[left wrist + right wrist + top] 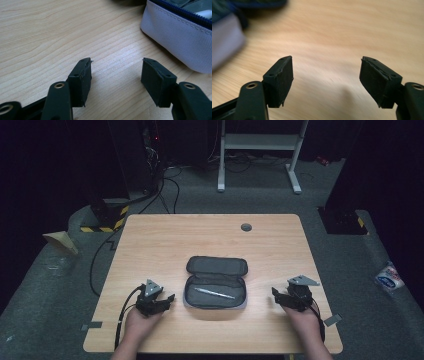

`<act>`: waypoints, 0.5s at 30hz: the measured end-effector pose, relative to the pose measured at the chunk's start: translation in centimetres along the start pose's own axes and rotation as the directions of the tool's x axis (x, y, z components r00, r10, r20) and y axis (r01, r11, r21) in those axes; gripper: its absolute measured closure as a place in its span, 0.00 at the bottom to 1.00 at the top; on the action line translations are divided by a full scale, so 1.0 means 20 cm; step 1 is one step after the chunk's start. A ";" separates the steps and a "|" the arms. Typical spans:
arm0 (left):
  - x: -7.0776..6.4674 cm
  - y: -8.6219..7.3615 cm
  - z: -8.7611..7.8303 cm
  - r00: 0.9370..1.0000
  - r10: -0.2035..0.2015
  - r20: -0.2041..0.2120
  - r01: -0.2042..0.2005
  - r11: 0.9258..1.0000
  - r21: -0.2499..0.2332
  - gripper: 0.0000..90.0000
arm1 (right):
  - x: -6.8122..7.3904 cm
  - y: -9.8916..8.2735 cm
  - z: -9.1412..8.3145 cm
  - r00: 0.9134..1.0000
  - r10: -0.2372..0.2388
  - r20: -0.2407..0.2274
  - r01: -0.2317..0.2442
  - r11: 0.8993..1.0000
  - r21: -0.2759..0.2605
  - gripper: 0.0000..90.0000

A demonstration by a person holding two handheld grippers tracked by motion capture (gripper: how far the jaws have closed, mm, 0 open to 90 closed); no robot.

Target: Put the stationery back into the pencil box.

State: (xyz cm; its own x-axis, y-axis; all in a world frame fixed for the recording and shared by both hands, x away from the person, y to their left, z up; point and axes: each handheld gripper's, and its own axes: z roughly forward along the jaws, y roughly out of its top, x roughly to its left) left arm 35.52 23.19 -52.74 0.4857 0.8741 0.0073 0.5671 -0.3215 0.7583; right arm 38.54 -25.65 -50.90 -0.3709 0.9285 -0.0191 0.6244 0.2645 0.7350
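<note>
Open grey pencil case [216, 284] lies near the middle of the wooden surface [165, 240], a bit toward the person's edge. Lid flipped back away from the person, lower half facing up. A pen [214, 293] lies inside the lower half, slanted, light-coloured. Zipper edge looks dark blue in the left gripper view, pencil case wall [175, 37] pale grey fabric at upper right there.

Left tongs [170, 298] sit just beside the case's left end, apart from it, not touching. Held in the left hand [142, 322] low over the surface. Jaws spread wide, nothing between them, bare wood in the gap in the left gripper view [116, 72].

Right tongs [274, 292] sit to the right of the case, a little farther off than the left pair, clear gap of wood between. Right hand [305, 320] holds them. Jaws spread, nothing between them in the right gripper view [325, 72]; that view is motion-blurred, case corner [225, 45] a soft pale blob at upper left. Both pairs point inward toward the case.

Grey three-cornered plates on top of both grippers. Cable [125, 312] trails from the left one off the near edge. Small round grey cap [246, 227] in the surface near the far edge, well apart from the case. Rest of the wood bare. Dark carpeted floor [60, 285] around, white desk frame [260, 150] beyond.
</note>
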 end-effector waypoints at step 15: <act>-0.03 0.00 -0.01 0.998 0.023 -0.051 -0.023 1.000 -0.006 0.43 | -0.03 -0.09 0.00 0.999 0.025 0.023 -0.025 0.999 0.022 0.26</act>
State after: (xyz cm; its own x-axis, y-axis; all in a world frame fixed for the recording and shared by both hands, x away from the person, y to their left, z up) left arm 35.07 22.74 -52.72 0.4637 0.8841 0.0580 0.5517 -0.3393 0.7619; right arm 37.61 -26.59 -52.33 -0.3396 0.9404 -0.0161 0.6486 0.2466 0.7200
